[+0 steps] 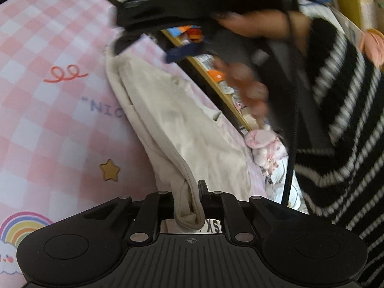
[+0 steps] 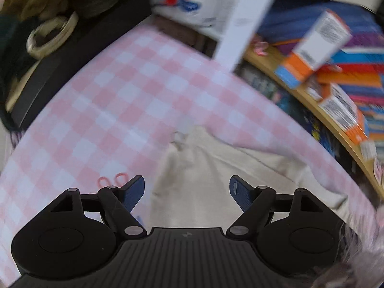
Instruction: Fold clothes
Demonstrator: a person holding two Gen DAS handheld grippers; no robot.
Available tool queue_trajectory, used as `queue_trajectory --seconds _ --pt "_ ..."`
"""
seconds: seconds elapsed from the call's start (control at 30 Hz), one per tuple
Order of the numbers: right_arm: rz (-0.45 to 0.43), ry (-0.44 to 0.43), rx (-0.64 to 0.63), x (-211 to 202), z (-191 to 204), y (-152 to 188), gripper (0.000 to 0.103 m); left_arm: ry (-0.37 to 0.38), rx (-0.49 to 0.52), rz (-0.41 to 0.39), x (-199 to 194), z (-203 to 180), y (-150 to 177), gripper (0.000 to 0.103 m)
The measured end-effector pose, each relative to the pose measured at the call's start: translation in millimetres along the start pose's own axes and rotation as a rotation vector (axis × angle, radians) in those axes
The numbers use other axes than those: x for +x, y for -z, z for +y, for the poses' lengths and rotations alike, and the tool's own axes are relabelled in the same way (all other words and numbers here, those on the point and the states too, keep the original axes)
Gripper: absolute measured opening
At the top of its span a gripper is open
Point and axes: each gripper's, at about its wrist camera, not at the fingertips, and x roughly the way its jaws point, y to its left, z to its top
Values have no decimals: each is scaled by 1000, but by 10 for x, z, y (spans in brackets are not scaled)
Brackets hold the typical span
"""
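Observation:
A cream garment (image 1: 182,124) lies on a pink checked sheet (image 1: 48,110). My left gripper (image 1: 188,201) is shut on a bunched edge of the garment and holds that edge lifted off the sheet. The other gripper, in a hand, shows blurred at the top of the left wrist view (image 1: 182,50), over the garment's far end. In the right wrist view my right gripper (image 2: 187,187) is open and empty, its blue pads (image 2: 134,194) apart, just above the cream garment (image 2: 216,180).
A wooden shelf edge (image 2: 319,110) with boxes and books runs along the bed's right side. A black bag with ring handles (image 2: 50,36) sits at the far left. A pink plush toy (image 1: 264,144) lies by the bed. A black-and-white striped sleeve (image 1: 343,124) fills the right.

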Motion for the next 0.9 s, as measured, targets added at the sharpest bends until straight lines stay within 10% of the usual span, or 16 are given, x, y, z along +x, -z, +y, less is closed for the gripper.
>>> queue_trajectory --seconds 0.57,0.9 --pt "164 95 -105 457 312 -61 66 7 56 20 -19 -21 -25 8" --pt "193 75 -5 378 45 -36 12 5 113 32 -142 -92 -58 6"
